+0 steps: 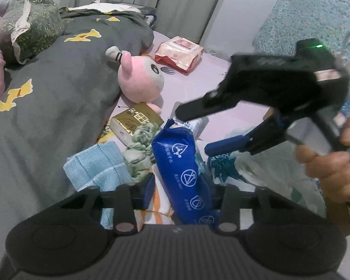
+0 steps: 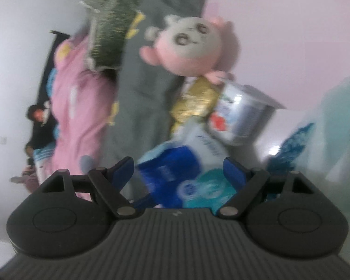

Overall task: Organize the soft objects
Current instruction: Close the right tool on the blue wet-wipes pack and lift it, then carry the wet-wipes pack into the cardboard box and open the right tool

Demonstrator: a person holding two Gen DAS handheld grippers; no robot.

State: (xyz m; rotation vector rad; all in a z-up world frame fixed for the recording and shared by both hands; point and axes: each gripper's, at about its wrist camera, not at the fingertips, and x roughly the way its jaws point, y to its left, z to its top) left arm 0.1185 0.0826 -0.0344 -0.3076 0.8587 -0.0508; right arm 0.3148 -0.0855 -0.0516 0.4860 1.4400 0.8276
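A blue wipes packet (image 1: 175, 154) stands tilted in a pile of soft things on the bed. My left gripper (image 1: 180, 186) is shut on its lower part, a blue pad against each side. My right gripper (image 1: 198, 130), held by a hand (image 1: 326, 163), hovers open just right of and above the packet's top. In the blurred right wrist view the right gripper (image 2: 177, 170) has wide-open jaws and the blue packet (image 2: 170, 170) lies below them. A pink plush toy (image 1: 140, 79) (image 2: 193, 46) lies farther back, with a gold tissue pack (image 1: 135, 121) (image 2: 196, 100) in front of it.
A light blue cloth (image 1: 98, 165) and a green floral scrunchie (image 1: 140, 149) lie left of the packet. A grey duvet (image 1: 46, 93) and green pillow (image 1: 30, 28) fill the left. A red-white packet (image 1: 177, 53) sits at the back, a teal pillow (image 1: 310, 16) far right, a silvery pack (image 2: 240, 114) nearby.
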